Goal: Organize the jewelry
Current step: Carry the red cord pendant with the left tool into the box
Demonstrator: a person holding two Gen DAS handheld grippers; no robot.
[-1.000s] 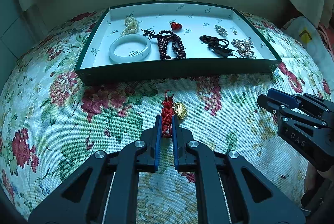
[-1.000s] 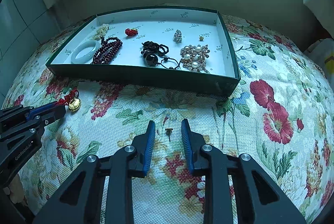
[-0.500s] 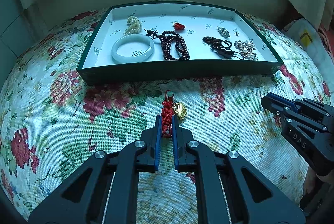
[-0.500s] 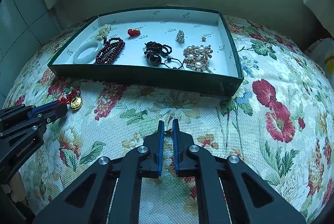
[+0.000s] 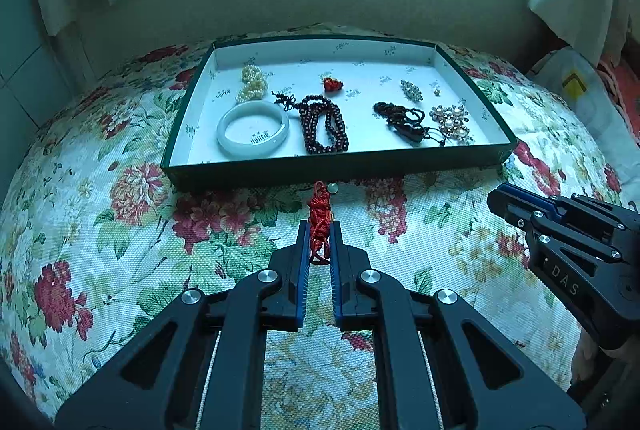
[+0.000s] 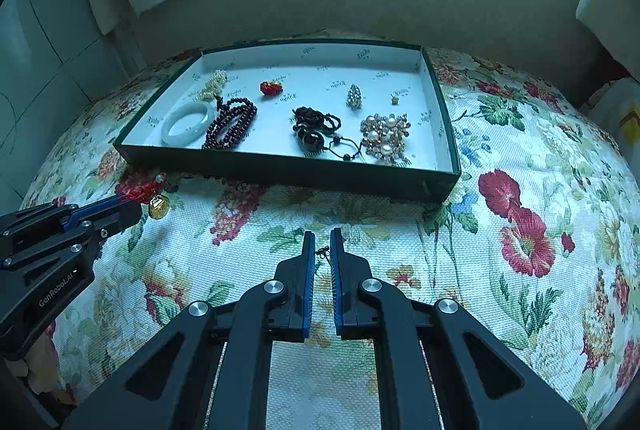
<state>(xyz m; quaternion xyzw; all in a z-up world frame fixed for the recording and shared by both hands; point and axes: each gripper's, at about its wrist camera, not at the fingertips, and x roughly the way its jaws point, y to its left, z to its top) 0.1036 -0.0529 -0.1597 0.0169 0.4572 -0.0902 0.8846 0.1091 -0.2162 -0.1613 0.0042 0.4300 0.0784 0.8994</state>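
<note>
The left gripper (image 5: pixel 319 236) is closed on a red knotted cord (image 5: pixel 319 220), which stands between its two blue-lined fingers, just in front of the near wall of the green tray (image 5: pixel 340 167). A small pale bead (image 5: pixel 332 186) sits at the top end of the cord, and in the right wrist view a gold pendant (image 6: pixel 158 207) hangs from the cord, under the fingertips of this gripper. The right gripper (image 6: pixel 322 248) is clenched on a tiny earring (image 6: pixel 323 252), also in front of the tray and to the right of the left one.

Inside the tray, on its white floor, lie a pale bangle (image 5: pixel 253 127) at the near left, a pearl string (image 5: pixel 252 89) behind it, and dark red prayer beads (image 5: pixel 325 124) beside the bangle. A small red charm (image 5: pixel 333 84) is near the far wall. On the right part of the tray lie a black cord bracelet (image 5: pixel 404 121), a pearl brooch (image 5: pixel 451 121) and a small crystal pin (image 5: pixel 411 90). The tray rests on a floral cloth (image 5: pixel 132 222).
</note>
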